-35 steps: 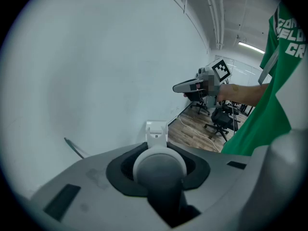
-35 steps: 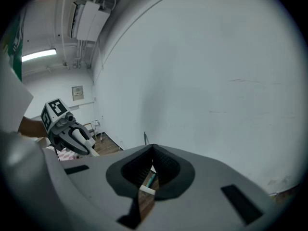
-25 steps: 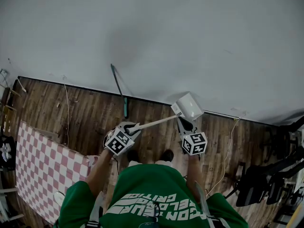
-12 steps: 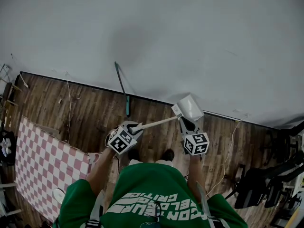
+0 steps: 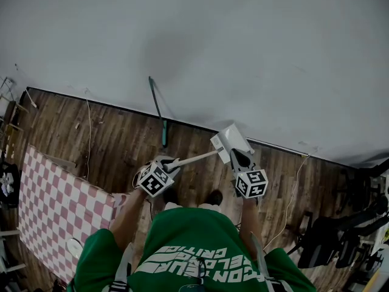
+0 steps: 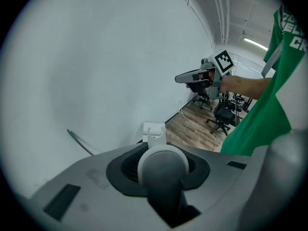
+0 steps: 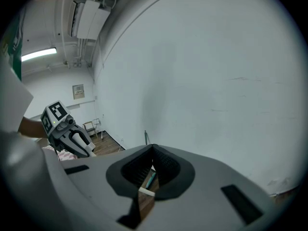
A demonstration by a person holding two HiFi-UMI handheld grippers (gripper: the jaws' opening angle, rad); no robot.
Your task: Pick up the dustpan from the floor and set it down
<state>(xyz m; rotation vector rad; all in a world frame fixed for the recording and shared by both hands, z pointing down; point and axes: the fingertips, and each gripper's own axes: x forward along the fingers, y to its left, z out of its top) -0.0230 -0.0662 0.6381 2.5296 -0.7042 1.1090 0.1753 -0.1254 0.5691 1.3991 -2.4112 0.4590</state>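
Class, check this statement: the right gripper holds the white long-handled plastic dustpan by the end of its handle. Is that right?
Wrong gripper: the left gripper holds the white long-handled plastic dustpan by the end of its handle. The left gripper view shows the handle clamped between its fingers.

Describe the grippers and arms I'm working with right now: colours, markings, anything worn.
The left gripper and right gripper are grey plastic with black ribbed pads inside the jaws. Each carries a white cube printed with black square markers. No cables show on either. The person wears a green short-sleeved shirt with white lettering, and the forearms are uncovered.
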